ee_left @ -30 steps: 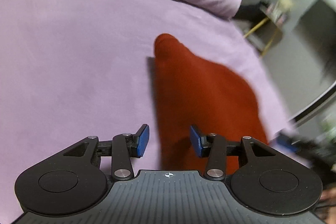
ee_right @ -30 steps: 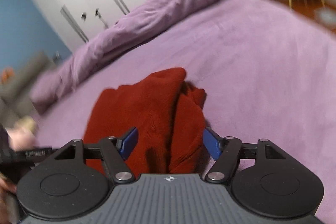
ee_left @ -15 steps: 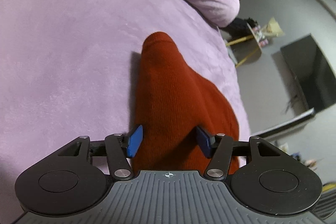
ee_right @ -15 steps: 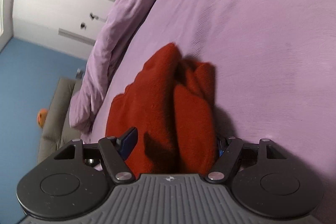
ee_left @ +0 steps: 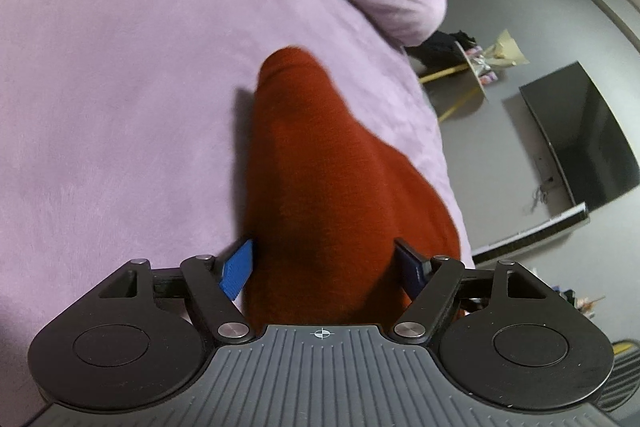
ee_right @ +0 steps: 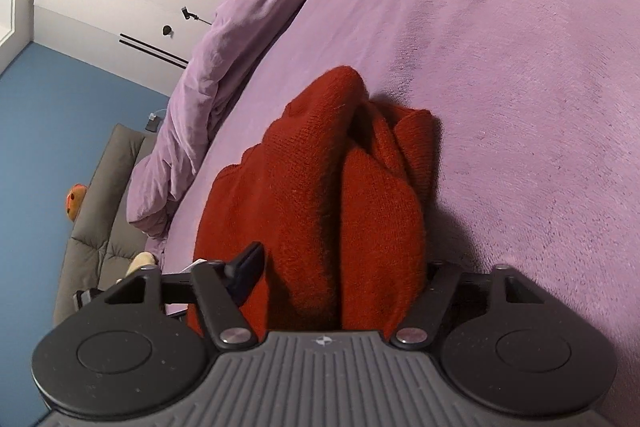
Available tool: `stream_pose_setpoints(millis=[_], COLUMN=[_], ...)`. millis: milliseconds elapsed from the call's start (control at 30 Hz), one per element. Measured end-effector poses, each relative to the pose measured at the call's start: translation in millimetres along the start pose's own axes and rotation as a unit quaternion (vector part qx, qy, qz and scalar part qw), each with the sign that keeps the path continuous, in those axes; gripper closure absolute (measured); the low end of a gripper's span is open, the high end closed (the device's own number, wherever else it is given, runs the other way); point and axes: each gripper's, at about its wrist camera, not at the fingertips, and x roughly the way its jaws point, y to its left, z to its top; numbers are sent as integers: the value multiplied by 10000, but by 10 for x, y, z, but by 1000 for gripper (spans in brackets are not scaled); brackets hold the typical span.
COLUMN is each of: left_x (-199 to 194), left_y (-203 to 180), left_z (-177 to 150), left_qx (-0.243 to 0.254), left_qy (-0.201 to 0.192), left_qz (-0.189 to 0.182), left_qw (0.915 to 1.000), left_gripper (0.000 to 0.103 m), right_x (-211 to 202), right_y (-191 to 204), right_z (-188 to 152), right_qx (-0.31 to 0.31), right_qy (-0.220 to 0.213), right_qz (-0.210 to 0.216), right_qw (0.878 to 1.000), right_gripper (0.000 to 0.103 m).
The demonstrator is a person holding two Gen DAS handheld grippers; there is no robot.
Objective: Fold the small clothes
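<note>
One red knit garment [ee_left: 320, 187] lies lengthwise, tapering away from both cameras.

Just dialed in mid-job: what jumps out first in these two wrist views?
The red knit garment dominates both views, bunched in thick folds on the purple bedspread. It fills the gap of the left gripper, whose jaws are opening around it, and of the right gripper, whose jaws are closing on a fold. Beyond that, a rumpled purple duvet lies along the bed's far edge.
</note>
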Motion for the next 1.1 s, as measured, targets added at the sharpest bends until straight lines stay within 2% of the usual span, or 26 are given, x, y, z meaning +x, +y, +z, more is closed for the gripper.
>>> stream_pose_setpoints(millis=[67,200,300,400,500,600,733,767,833,867,900,1000,1033,1100], left_x=[26,-13,-87,-211,-410,-760,-1306,-1419,-1584,-1671,-1784,-2048,-2087,-2074], left_y=[55,25,-34,-113,-224,-336,-352,-315,-229,-206,-194,-234,-241,-306], left_z=[-10,-30,-33,-37,-42,-61,-231,-297,-431,-497,-556,-640,-652,-662], left_qx=[-201,-202,-190,-107,32,365,718,718,736,822,897,1001,1046,1159], left_qy=[-9,-91,-155,-159,-144,-51,155,186,224,197,94,-368,-508,-733], left_qz=[-92,-92,-84,-97,-9,232,905,1132,1763,2021,2120,2372,2439,2626], left_qw=[9998,9997,9997,9998,9999,9991,9932,9908,9813,9757,9731,9656,9628,9551], left_gripper=[31,48,52,53,53,53,51,49,51,58,55,54,54,53], right_x=[0,28,1,-31,-9,95,212,231,205,144,29,-310,-374,-332], right_y=[-20,3,73,177,332,531,743,799,916,973,1036,1240,1312,1442], right_z=[-9,-49,-94,-133,-230,-477,-947,-1057,-1213,-1264,-1317,-1399,-1399,-1376], right_qx=[27,39,75,198,283,346,233,99,-304,-539,-822,-1332,-1464,-1611], right_qy=[-19,-105,-245,-282,-133,224,705,761,652,455,145,-747,-946,-852], right_qz=[30,78,107,311,520,652,763,614,-107,-537,-903,-1689,-1787,-1541], right_qw=[10000,9999,9996,9989,9982,9970,9943,9952,9974,9961,9924,9737,9683,9711], right_gripper=[53,62,64,66,66,66,65,62,51,46,45,43,42,42])
